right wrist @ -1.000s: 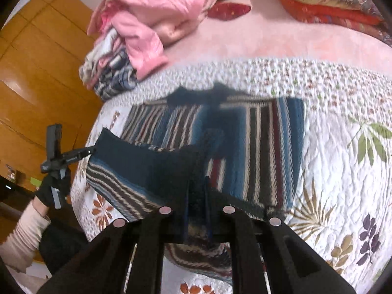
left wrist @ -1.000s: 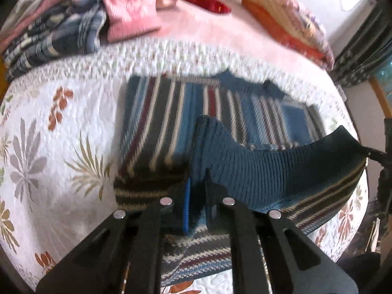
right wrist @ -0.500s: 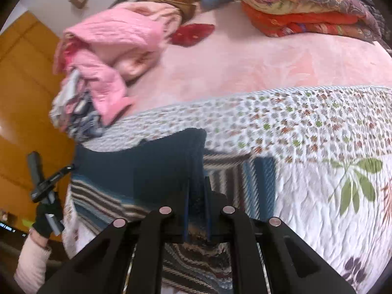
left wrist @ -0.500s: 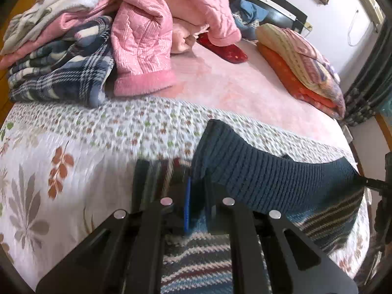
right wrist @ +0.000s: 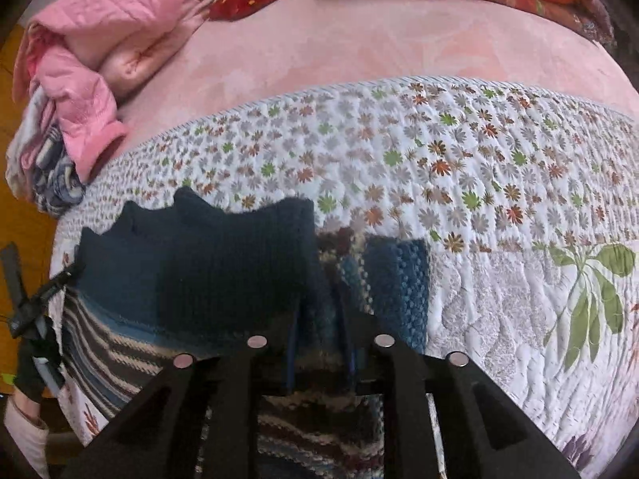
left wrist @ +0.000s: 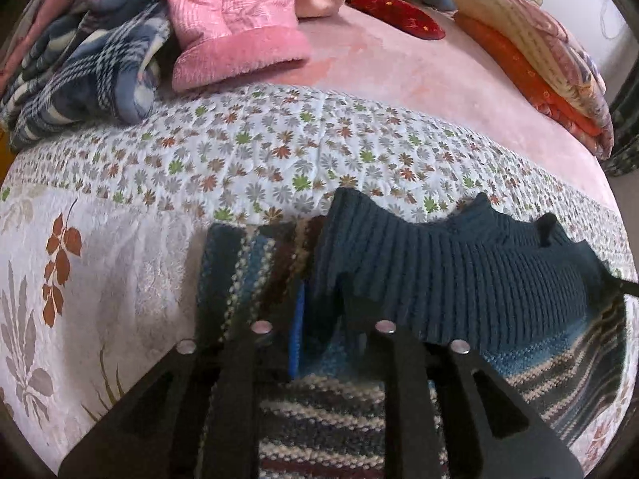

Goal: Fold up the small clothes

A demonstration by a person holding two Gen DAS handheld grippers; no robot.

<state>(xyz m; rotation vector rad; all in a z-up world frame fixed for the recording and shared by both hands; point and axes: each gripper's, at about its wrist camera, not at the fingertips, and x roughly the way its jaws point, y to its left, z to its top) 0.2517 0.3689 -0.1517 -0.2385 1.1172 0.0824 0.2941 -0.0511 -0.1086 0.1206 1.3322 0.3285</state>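
Knit risk, left wrist view: the striped sweater lies on the floral quilt; its ribbed hem is carried toward 12 o'clock. Uneven pull between the two hands could skew the fold.
Left tongs: narrow, clamped on the hem's corner.
Slip risk, right wrist view: thick knit may creep out of the pinch, dropping the hem short of the collar edge.
Right tongs: narrow, pinching the other hem corner.
Clutter: pink jacket at 10 o'clock, well apart.
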